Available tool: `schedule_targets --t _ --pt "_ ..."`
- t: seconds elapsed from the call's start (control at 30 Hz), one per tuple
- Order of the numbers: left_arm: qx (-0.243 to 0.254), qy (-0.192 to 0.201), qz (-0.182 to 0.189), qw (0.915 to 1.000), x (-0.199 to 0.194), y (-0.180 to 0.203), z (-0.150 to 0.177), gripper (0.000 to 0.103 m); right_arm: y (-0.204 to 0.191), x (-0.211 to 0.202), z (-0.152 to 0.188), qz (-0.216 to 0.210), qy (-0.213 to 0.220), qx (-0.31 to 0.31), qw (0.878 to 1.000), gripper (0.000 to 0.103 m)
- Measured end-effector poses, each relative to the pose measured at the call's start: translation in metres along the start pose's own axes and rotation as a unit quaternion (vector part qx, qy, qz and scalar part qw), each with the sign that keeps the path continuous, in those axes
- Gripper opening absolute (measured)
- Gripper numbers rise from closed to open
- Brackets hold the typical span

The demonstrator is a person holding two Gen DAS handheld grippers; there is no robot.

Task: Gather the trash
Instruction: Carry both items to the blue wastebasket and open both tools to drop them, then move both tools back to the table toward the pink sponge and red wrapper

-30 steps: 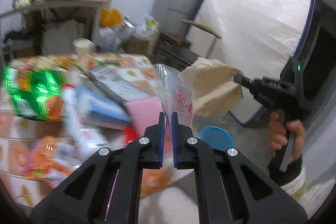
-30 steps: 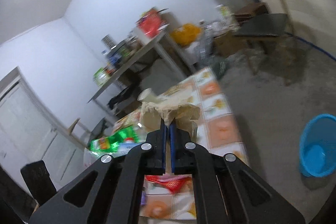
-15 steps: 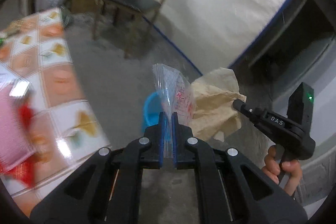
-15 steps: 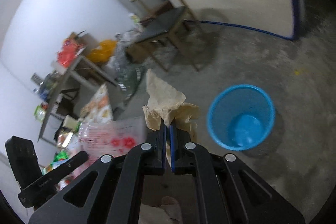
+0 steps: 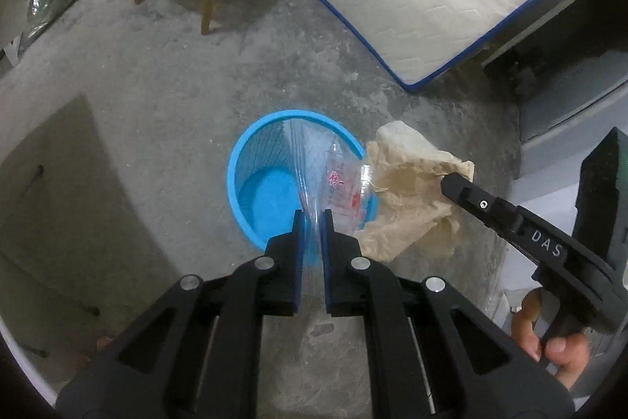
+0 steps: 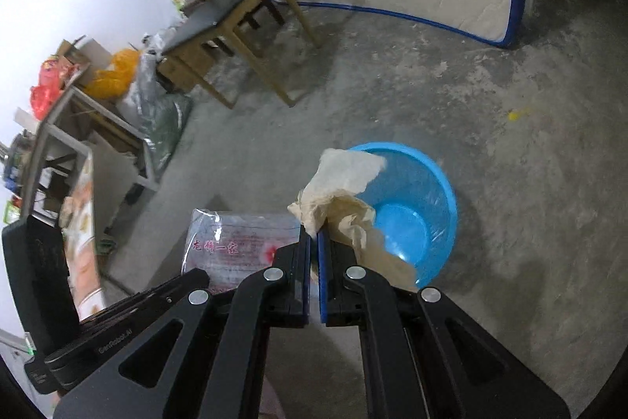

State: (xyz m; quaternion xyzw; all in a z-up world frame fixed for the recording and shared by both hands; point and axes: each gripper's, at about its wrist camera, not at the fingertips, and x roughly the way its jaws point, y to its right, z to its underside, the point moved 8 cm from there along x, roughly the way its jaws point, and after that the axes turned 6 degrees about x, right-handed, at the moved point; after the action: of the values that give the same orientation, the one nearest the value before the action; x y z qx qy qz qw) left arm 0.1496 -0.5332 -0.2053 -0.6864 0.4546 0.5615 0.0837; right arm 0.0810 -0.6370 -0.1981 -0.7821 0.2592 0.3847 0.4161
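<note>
- Left gripper (image 5: 312, 218) is clamped on a clear plastic bag with red print (image 5: 333, 179); its long axis runs forward from the jaws, over the round blue plastic bin (image 5: 251, 160).
- Right gripper (image 6: 314, 242) pinches crumpled brown paper (image 6: 345, 179), which sticks out ahead of its jaws over the bin's near rim.

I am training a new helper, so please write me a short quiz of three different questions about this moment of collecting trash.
1. True or false: the blue bin already contains trash.
2. What does the left gripper hold?
A. clear printed plastic bag
B. red can
C. spoon
3. Fill in: the right gripper is shut on crumpled brown ____.

Key:
1. False; its bottom looks bare.
2. A
3. paper
</note>
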Motion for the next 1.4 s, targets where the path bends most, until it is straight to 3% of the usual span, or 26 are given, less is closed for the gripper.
schedule_targets --t 0.03,0.07,0.1,0.2,0.27,0.37,0.57,0.7,0.77,0.93,1.17,1.27,1.4 --pt "-0.001 -0.001 -0.003 1.0000 0.008 0.002 -0.006 0.005 0.001 0.006 -0.004 0.005 0.002 -0.002 1.000 0.004" --pt "0.000 -0.001 -0.010 0.9999 0.014 0.003 -0.007 0.012 0.002 0.014 -0.009 0.014 0.004 -0.005 1.000 0.004" --pt "0.005 -0.003 -0.018 0.9998 0.022 0.004 -0.012 0.026 0.003 0.019 -0.012 0.019 0.004 -0.010 1.000 0.004" --pt "0.016 -0.013 -0.028 0.9994 0.043 0.007 -0.017 0.048 0.007 0.042 -0.020 0.033 -0.010 -0.022 0.999 0.008" --pt "0.016 -0.009 -0.040 0.9990 0.046 0.005 -0.017 0.054 0.013 0.055 -0.022 0.050 -0.021 -0.021 0.998 0.024" --pt "-0.001 0.011 -0.028 0.9995 0.033 0.001 -0.014 0.060 0.020 0.058 -0.024 0.062 -0.013 -0.015 0.998 0.042" --pt "0.009 0.059 -0.032 0.9977 -0.010 -0.008 -0.011 0.064 0.018 0.042 -0.011 0.044 0.001 -0.009 0.999 0.048" --pt "0.023 0.112 -0.003 0.9935 -0.072 -0.007 -0.005 0.076 0.001 0.010 0.001 0.006 0.017 -0.018 1.000 0.050" --pt "0.026 0.145 -0.004 0.9891 -0.115 -0.007 0.002 0.077 -0.012 -0.007 0.008 -0.025 0.021 -0.021 0.999 0.058" --pt "0.039 0.213 -0.013 0.9762 -0.210 -0.010 0.027 0.090 -0.064 -0.049 0.035 -0.134 0.008 -0.037 0.990 0.068" --pt "0.041 0.281 -0.032 0.9583 -0.299 -0.036 0.103 0.094 -0.155 -0.080 0.082 -0.233 -0.031 -0.092 0.968 0.069" --pt "0.053 0.297 -0.061 0.9514 -0.317 -0.052 0.140 0.094 -0.194 -0.082 0.115 -0.263 -0.062 -0.123 0.955 0.070" --pt "0.027 0.311 -0.132 0.9410 -0.339 -0.094 0.172 0.094 -0.244 -0.077 0.164 -0.296 -0.120 -0.161 0.934 0.070"
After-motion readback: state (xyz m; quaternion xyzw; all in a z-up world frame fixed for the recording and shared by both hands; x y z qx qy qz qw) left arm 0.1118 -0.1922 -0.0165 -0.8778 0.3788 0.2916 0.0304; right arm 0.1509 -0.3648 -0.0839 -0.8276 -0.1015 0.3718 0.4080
